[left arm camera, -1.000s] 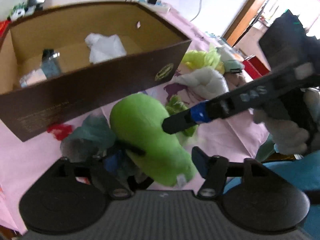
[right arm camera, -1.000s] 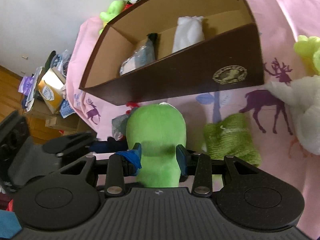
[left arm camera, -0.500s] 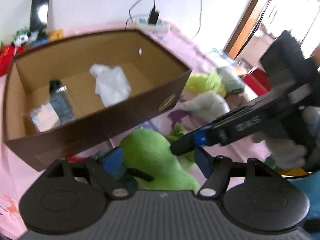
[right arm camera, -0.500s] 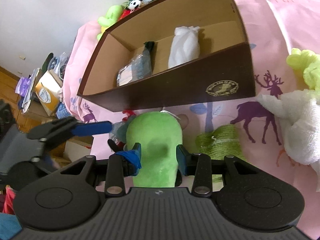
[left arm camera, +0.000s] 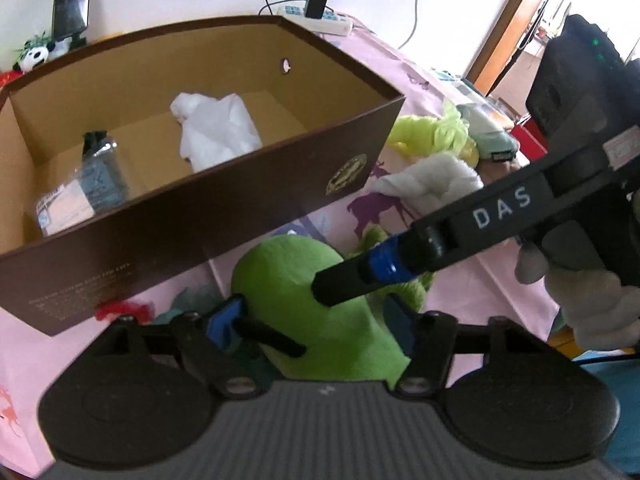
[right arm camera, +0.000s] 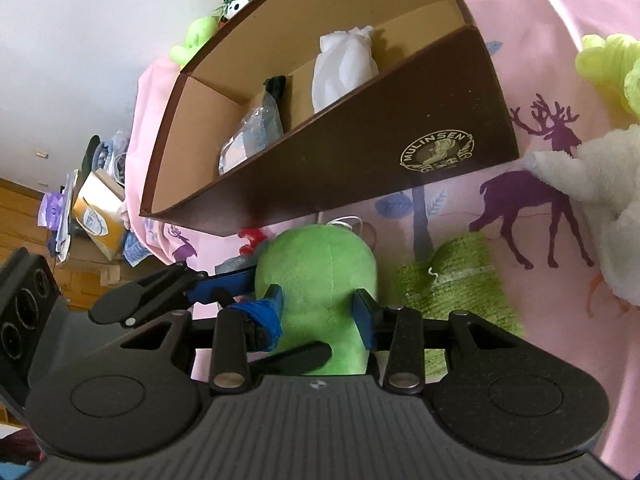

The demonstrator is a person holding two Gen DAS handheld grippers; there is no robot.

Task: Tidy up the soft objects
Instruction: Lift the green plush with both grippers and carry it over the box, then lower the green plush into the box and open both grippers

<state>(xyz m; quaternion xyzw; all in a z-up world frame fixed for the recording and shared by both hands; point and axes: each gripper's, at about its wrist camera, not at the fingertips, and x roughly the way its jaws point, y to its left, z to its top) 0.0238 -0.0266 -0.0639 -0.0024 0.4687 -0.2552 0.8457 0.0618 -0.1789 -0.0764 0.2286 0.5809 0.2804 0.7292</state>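
our right tongs (right arm camera: 316,312) clamp the green plush (right arm camera: 320,280) just before the box (right arm camera: 360,152), left tongs (left arm camera: 316,320) apart around it, so we risk it slipping free or snagging the box wall while lifting.

I can read two things for sure. "DAS" in white caps sits on the black arm of the right claw (left arm camera: 344,292), seen in my left wrist cam. "MULINSEN" runs along the top of a gold oval emblem on the dark brown outer wall of the cardboard box (right arm camera: 360,152), in my right wrist cam; the lower line of that emblem is too small to read. Same box has a few lines of pale small print low on its front wall, left wrist cam, illegible. Packet inside the box has print, can't make it out.
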